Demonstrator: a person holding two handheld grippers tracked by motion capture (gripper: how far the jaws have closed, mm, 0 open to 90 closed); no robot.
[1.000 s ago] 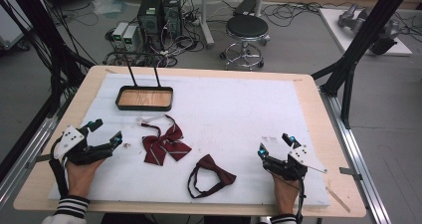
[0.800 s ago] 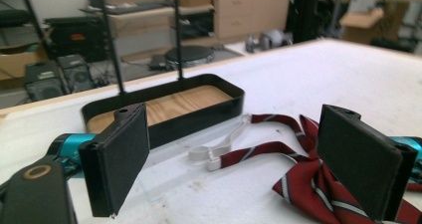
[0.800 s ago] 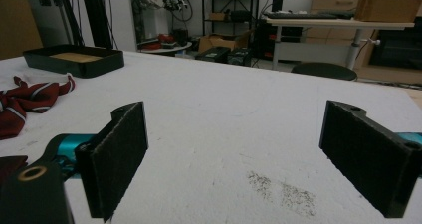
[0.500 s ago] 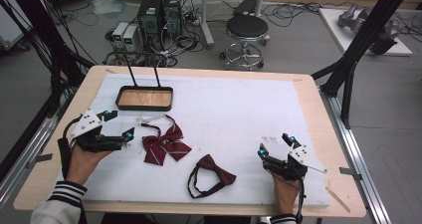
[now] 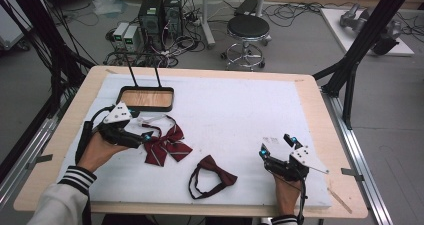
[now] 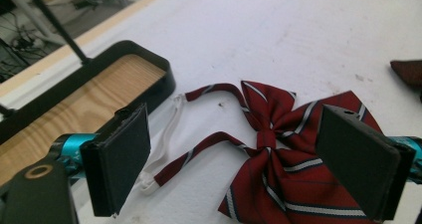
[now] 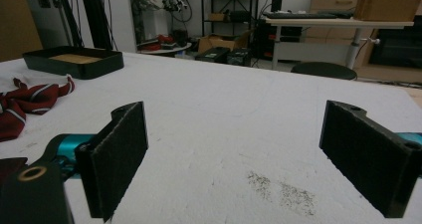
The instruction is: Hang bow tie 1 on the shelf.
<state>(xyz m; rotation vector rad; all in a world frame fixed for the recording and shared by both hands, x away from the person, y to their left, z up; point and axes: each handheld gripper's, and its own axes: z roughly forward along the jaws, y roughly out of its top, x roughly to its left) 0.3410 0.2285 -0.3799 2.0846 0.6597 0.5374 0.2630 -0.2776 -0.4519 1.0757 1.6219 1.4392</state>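
Left gripper has reached the striped bow tie, fingers spread, tray nearby.

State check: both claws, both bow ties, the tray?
Left claw: open, jaws either side of the striped bow tie, not closed on it.
Right claw: open, holding nothing, over bare white mat.
Striped bow tie: flat on the mat, strap loose toward the tray.
Plain bow tie: flat on the mat, band looped, untouched.
Black tray: empty, wooden floor bare.
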